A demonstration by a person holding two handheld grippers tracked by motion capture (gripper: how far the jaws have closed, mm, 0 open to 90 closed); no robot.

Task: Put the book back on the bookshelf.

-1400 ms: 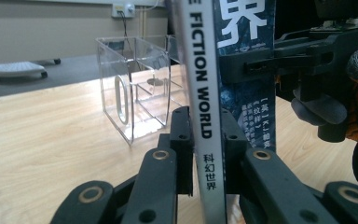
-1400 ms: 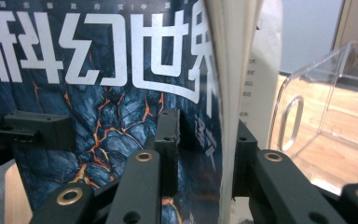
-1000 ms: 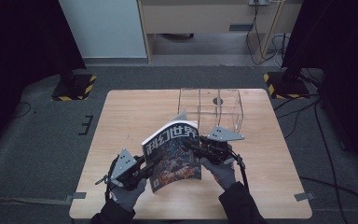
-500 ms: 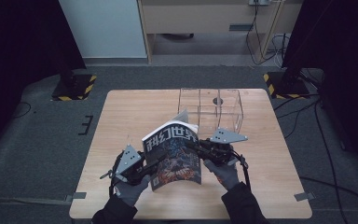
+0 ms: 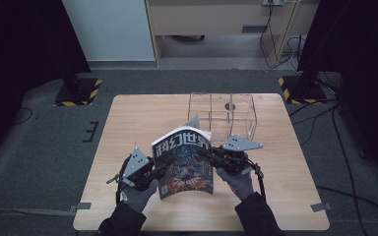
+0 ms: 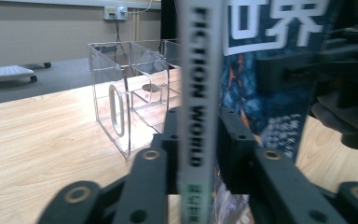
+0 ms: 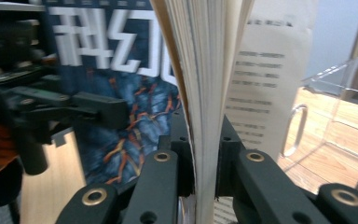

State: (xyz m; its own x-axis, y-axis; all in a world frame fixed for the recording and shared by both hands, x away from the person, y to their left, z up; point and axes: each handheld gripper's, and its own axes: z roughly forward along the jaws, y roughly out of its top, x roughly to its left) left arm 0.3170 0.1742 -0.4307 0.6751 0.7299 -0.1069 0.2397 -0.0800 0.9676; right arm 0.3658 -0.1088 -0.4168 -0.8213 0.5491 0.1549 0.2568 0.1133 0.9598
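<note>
1. We hold the magazine [image 5: 184, 162] upright over the table [image 5: 128, 123], just in front of the clear acrylic box [image 5: 224, 115].
2. Our left gripper [image 5: 165, 167] has just been closing and clamps the spine; our right gripper [image 5: 207, 152] pinches the page edges.
3. Lifting looks done; we judge that placing it in the box remains.

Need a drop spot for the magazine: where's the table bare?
Bare: the table's left half, from its far edge to the left gripper, and the near edge. Crowded: far right, taken by the clear box, with the magazine and right gripper just before it.
</note>
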